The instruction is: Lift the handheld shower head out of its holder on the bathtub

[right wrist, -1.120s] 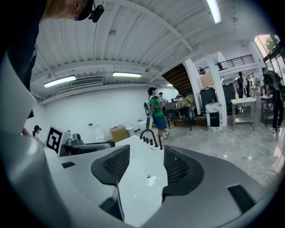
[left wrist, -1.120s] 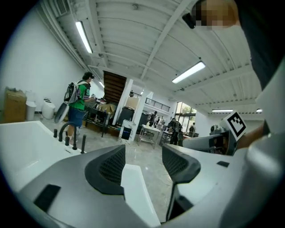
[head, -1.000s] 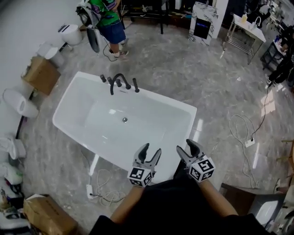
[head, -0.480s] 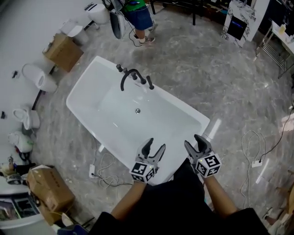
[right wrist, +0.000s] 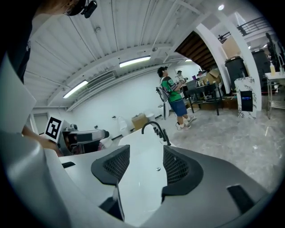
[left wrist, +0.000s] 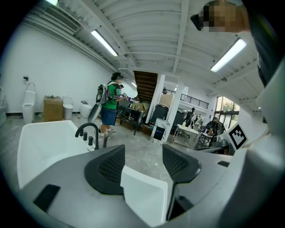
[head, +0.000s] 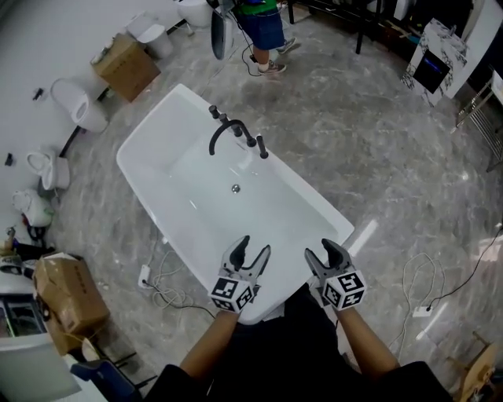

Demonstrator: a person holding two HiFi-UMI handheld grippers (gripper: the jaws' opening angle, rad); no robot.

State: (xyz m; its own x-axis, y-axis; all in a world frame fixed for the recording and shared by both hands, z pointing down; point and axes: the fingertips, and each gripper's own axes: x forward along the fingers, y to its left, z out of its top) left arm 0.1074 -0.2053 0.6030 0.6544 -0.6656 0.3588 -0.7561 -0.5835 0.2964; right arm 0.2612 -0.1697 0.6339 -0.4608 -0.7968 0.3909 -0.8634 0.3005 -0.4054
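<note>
The white bathtub (head: 169,169) runs diagonally across the head view. A black arched faucet (head: 226,129) stands on its far rim. The black handheld shower head (head: 262,147) stands upright in its holder just right of it. My left gripper (head: 253,247) and right gripper (head: 321,251) hover side by side at the tub's near end, far from the shower head. Both are open with nothing between the jaws. The left gripper view shows the shower head (left wrist: 105,141) beyond the open gripper (left wrist: 143,164). The right gripper view shows the shower head (right wrist: 165,137) past the open gripper (right wrist: 141,167).
A person (head: 263,23) in a green top and blue shorts stands beyond the tub. Cardboard boxes (head: 126,67) (head: 67,302) and toilets (head: 75,102) line the left wall. Cables (head: 161,290) lie on the marble floor beside the tub, and another cable (head: 428,290) lies at right.
The head view has swung, so the tub lies more diagonally and the faucet sits nearer the middle. Both grippers moved along with the person and stay open at the tub's near end.
</note>
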